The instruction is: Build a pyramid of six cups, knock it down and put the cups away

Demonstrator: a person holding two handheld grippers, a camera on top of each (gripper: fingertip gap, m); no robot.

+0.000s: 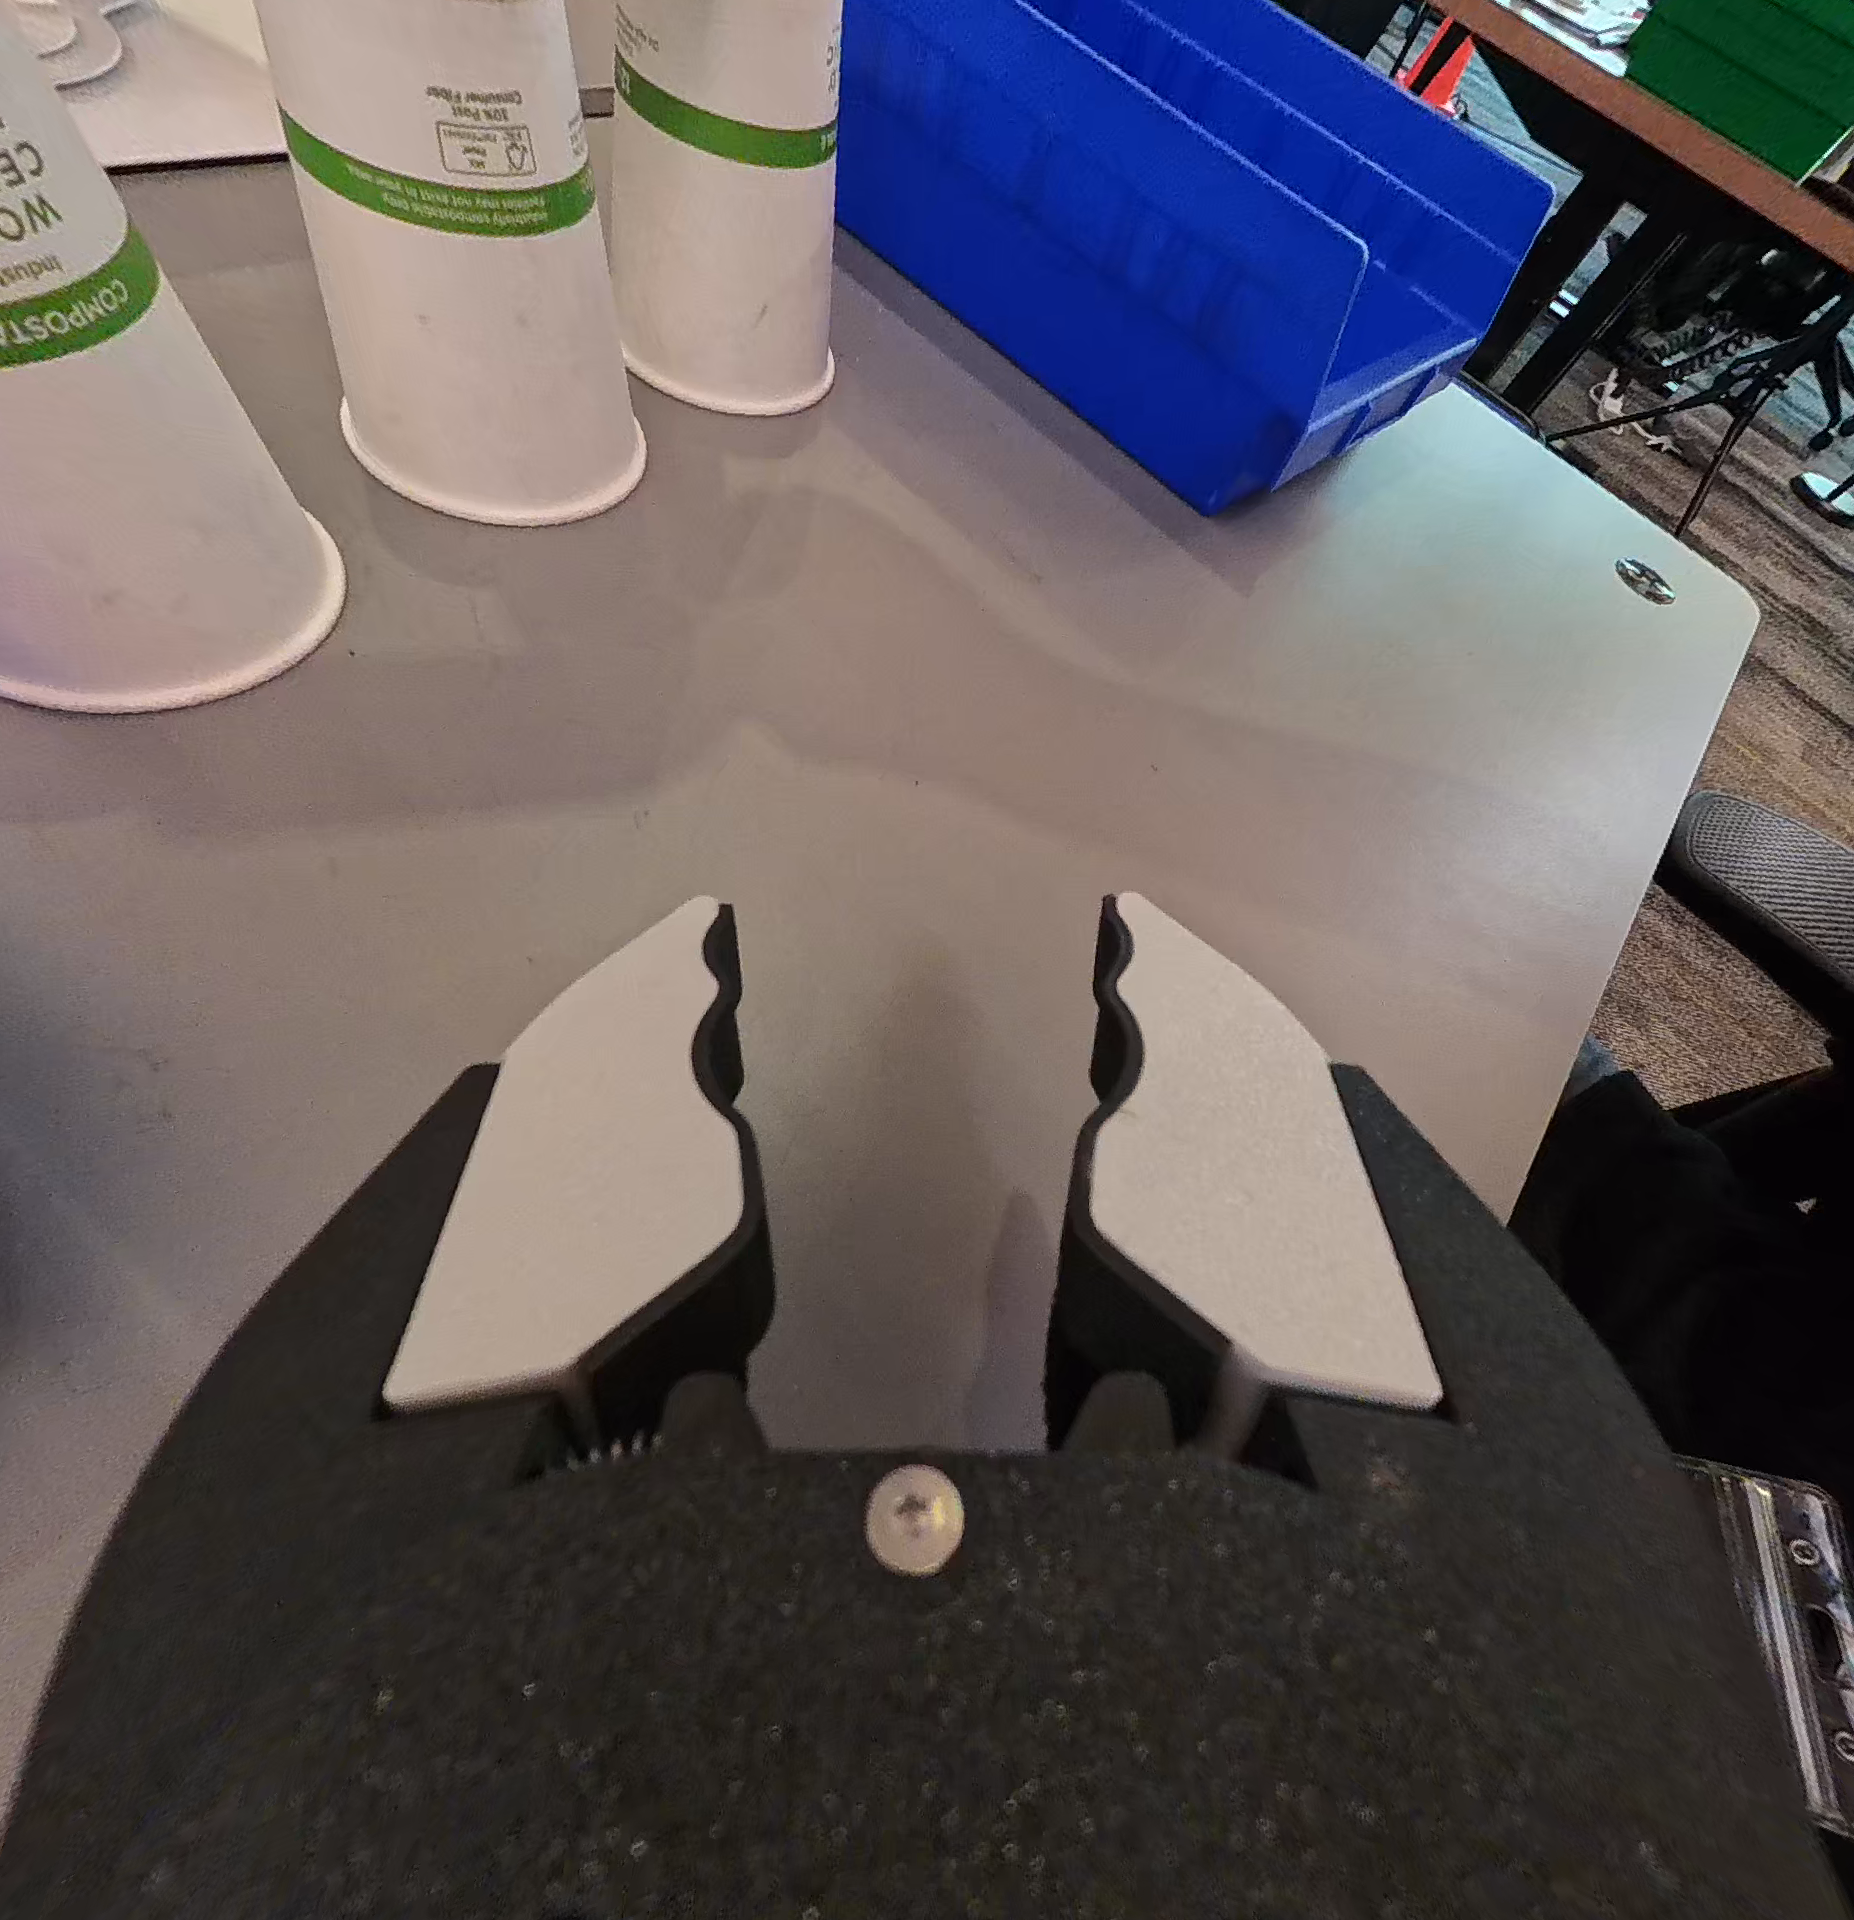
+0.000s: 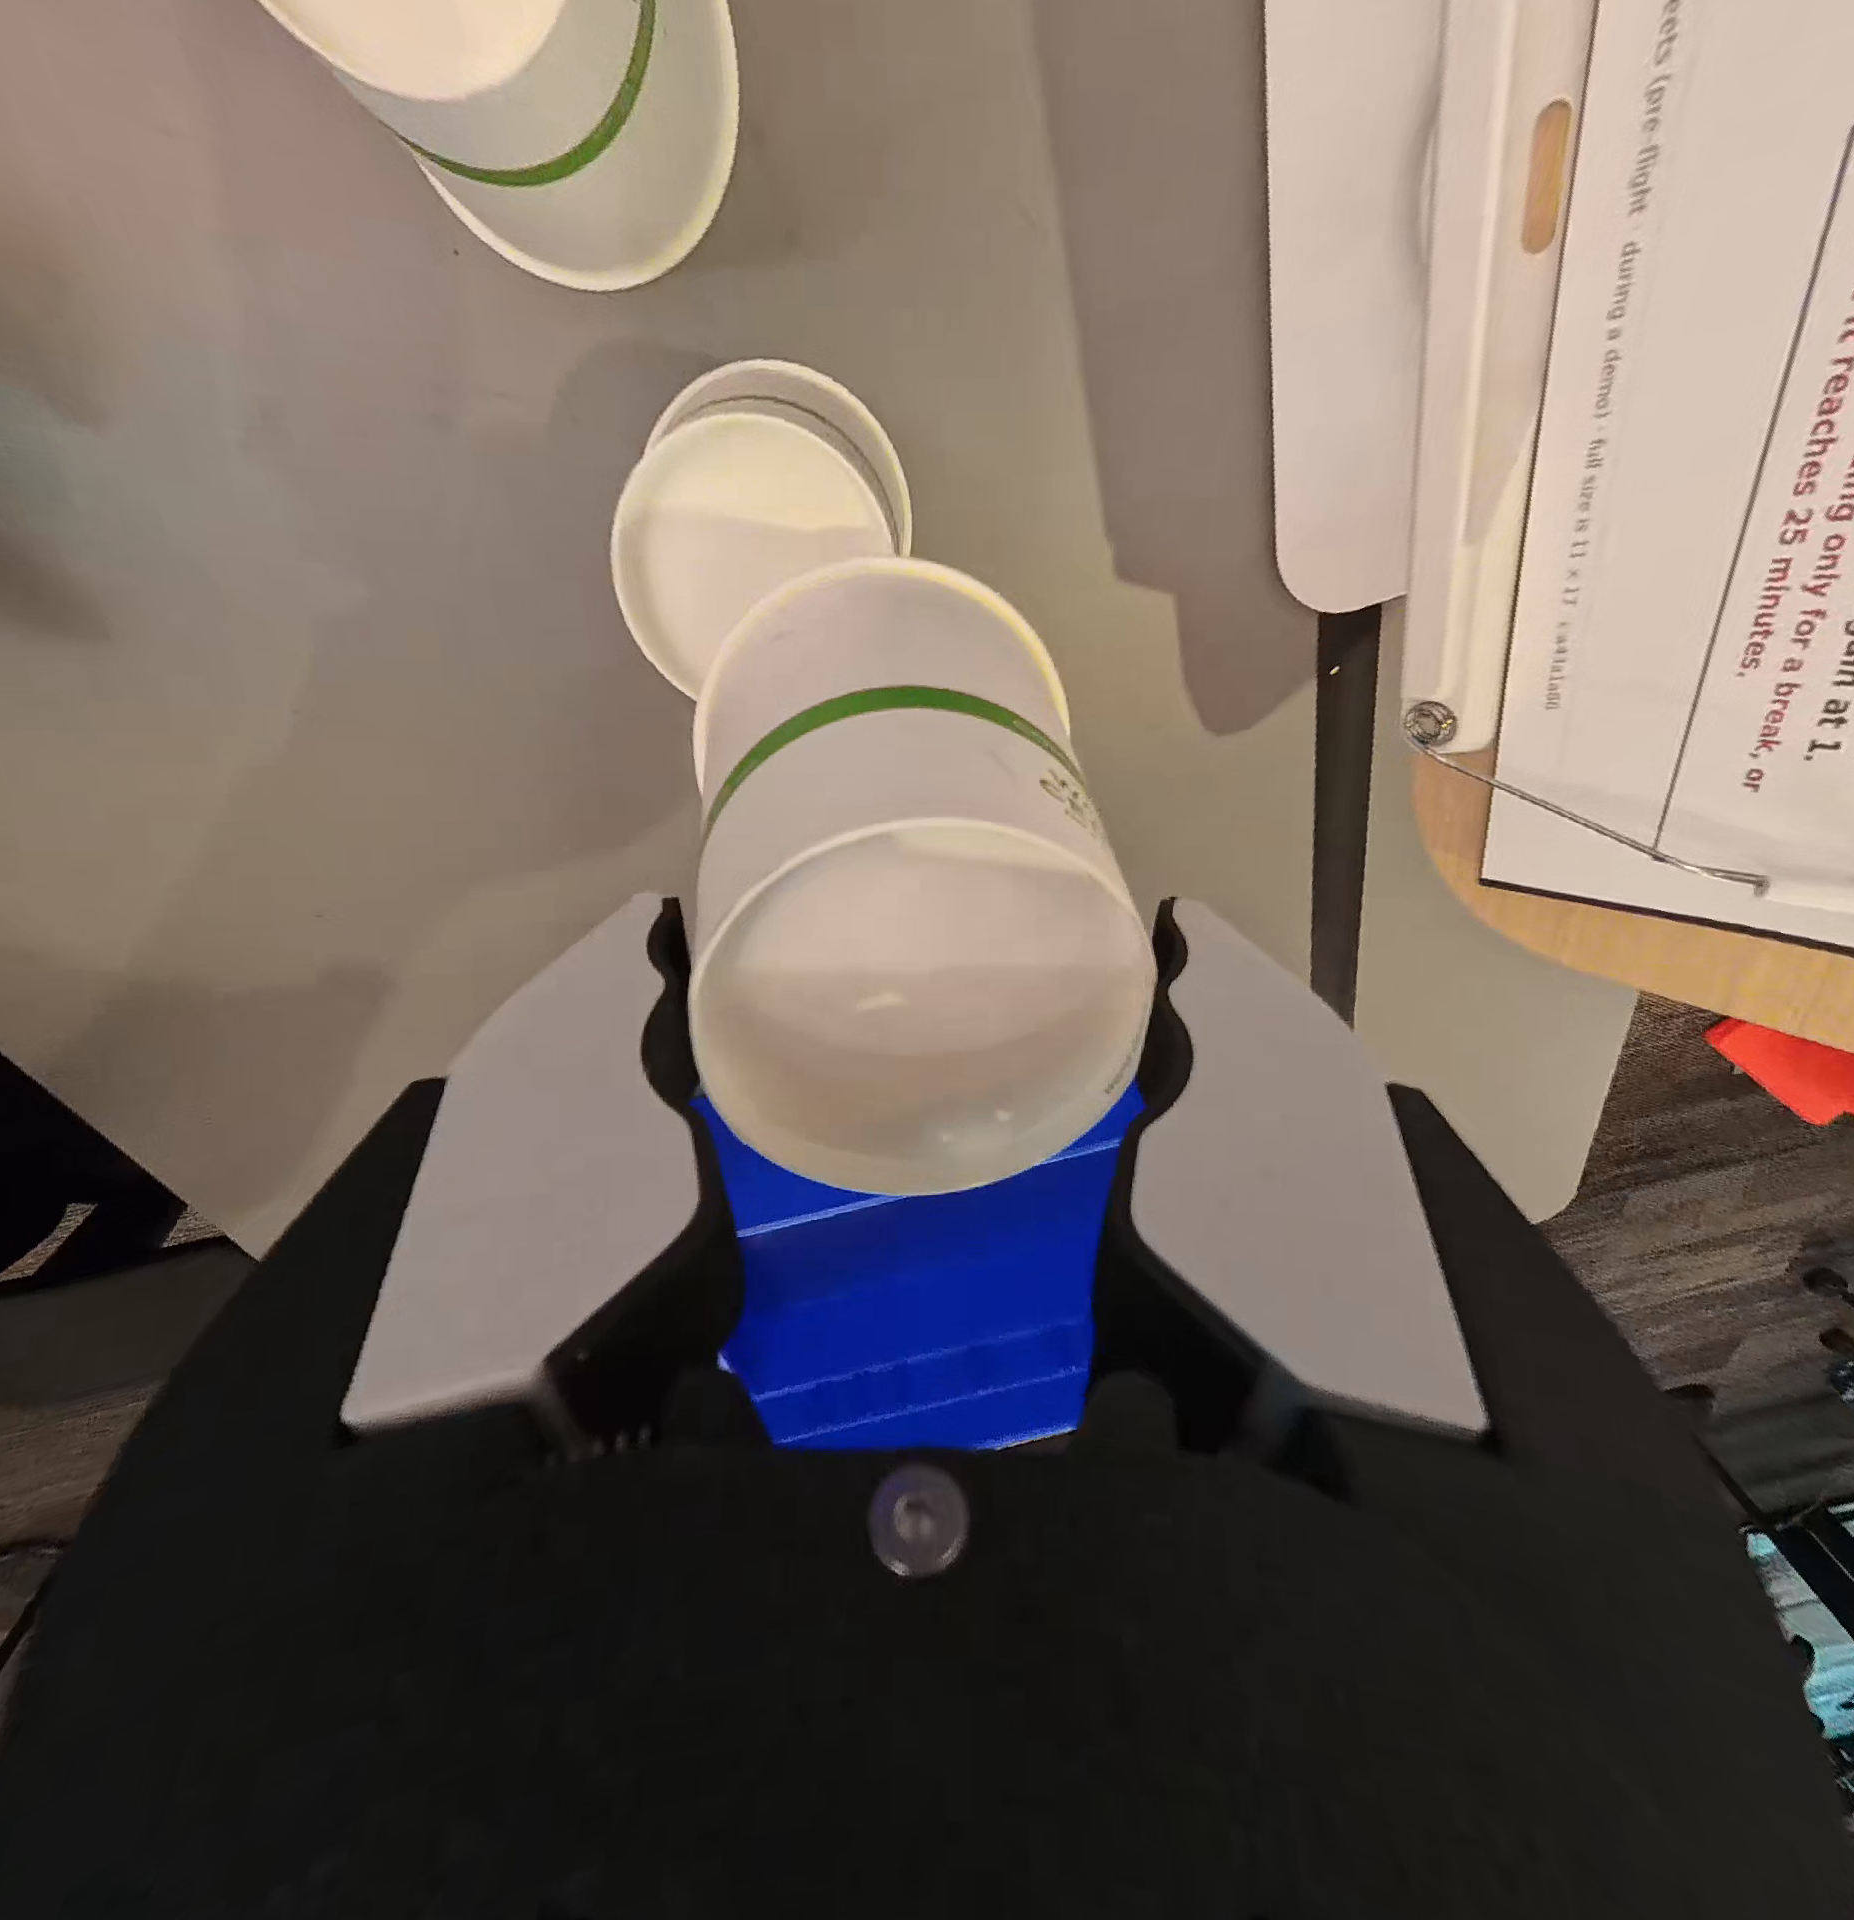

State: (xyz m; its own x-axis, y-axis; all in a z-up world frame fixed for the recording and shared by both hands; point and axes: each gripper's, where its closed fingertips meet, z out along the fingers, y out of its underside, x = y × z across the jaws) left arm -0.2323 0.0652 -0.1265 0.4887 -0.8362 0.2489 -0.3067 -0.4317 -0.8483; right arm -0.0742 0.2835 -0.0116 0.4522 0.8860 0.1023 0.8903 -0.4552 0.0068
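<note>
Gripping a white paper cup point(image 2: 902, 883) in the right gripper point(image 2: 915, 997) above the blue bin point(image 2: 902, 1320); left gripper point(image 1: 918, 935) hovering wide, empty, over the grey table point(image 1: 1006, 675).

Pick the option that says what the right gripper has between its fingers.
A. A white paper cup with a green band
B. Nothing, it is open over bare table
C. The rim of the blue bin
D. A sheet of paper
A: in the right wrist view the right gripper has its fingers closed on either side of a white paper cup with a green band, with the blue bin below it.
</note>
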